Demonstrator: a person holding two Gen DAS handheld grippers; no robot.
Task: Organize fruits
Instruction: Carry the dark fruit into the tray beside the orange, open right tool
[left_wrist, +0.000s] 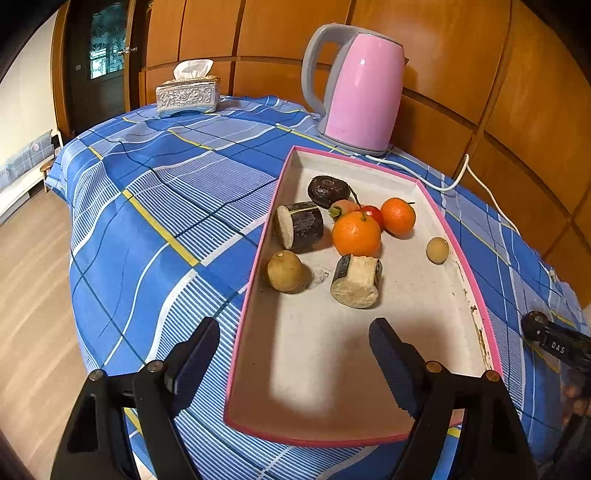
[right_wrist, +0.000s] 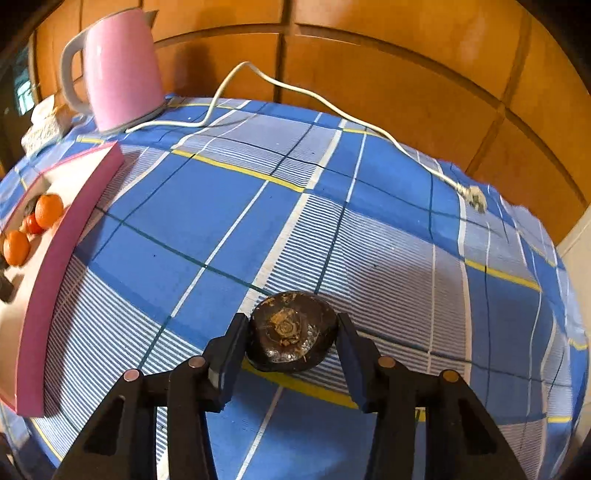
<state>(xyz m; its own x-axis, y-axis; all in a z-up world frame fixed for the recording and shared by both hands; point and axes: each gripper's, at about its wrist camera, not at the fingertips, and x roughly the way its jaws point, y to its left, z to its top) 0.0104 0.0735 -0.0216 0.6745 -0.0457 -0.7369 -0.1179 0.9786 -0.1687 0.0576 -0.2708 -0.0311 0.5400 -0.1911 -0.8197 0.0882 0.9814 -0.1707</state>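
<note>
Two oranges crowd the tray beside a pink kettle.

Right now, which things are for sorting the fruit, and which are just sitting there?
For the job:
- pink-rimmed tray
- two oranges, cherry tomato, other pieces in the tray
- dark round fruit on the cloth, between the right gripper's fingers
- left gripper, open over the tray

Just lying about:
- pink kettle
- its white cord
- tissue box

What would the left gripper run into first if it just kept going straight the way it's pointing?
Probably the bare floor of the pink-rimmed tray: the open left gripper aims down at it, short of the cut pale chunk. Depth is uncertain.
</note>
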